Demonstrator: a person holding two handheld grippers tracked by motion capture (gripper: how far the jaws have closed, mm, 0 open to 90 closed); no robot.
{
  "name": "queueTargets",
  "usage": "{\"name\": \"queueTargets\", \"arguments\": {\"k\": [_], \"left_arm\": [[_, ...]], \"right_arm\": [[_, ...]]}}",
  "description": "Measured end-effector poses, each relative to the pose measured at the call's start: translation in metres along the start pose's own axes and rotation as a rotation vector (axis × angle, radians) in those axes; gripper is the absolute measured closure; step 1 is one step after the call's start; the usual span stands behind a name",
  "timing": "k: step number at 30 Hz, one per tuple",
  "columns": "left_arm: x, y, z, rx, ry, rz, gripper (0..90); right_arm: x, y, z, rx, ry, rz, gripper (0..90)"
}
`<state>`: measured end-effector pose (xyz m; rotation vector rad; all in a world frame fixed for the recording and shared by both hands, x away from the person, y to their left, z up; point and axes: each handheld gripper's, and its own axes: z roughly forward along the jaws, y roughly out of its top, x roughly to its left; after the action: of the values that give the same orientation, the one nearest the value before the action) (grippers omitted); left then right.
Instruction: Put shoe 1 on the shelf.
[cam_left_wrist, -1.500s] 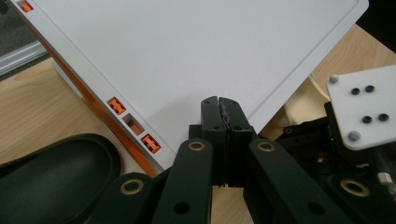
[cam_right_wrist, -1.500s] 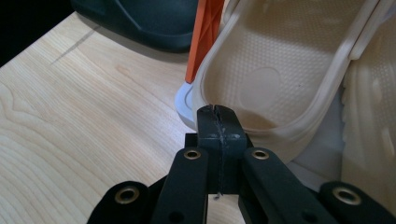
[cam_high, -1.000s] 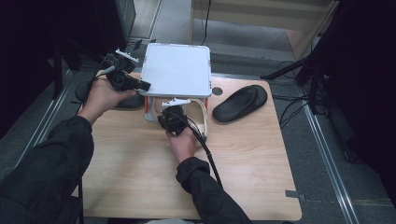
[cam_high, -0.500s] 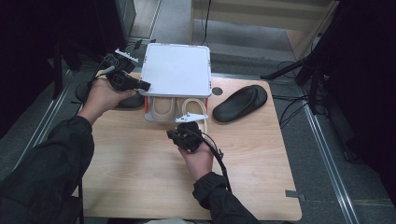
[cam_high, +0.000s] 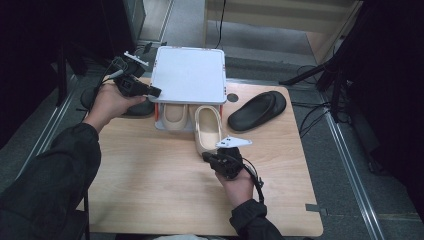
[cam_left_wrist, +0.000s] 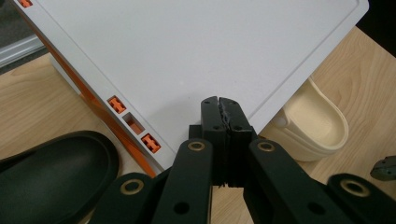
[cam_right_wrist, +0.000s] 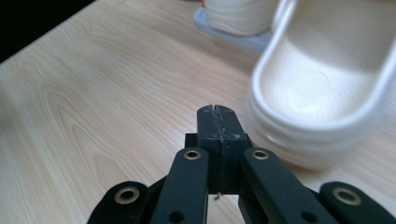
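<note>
The cream slipper (cam_high: 207, 129) sticks out from under the white shelf (cam_high: 189, 75), just ahead of the right gripper (cam_high: 209, 157), whose fingers are closed and empty. This gripper has drawn back toward the near table (cam_high: 150, 190) edge. The left gripper (cam_high: 152, 92), also closed and empty, rests at the shelf's corner.

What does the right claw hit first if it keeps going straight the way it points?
Probably bare table. The right claw, jaws shut, aims just beside the heel of the cream slipper, which lies close on one side; depth is unclear, so it might graze that heel rim.

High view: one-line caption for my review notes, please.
Left tool shut at the white rack's edge; right tool shut beside a cream slipper half out of the rack; black slipper lies to the right.
</note>
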<state>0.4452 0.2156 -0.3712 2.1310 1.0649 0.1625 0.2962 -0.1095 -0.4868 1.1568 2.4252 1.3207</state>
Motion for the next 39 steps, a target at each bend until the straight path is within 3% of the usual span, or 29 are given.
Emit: {"name": "queueTargets", "arguments": {"k": [9,18,39], "left_arm": [[-0.001,0.0,0.0,0.001,0.008,0.0,90.0],[0.0,0.0,0.0,0.0,-0.001,-0.001,90.0],[0.0,0.0,0.001,-0.004,-0.004,-0.004,90.0]], "right_arm": [[-0.017,-0.013,-0.007,0.029,-0.035,0.018,90.0],[-0.035,-0.015,-0.001,0.023,-0.079,0.049,90.0],[-0.035,0.011,0.028,0.02,-0.084,0.052,90.0]]}}
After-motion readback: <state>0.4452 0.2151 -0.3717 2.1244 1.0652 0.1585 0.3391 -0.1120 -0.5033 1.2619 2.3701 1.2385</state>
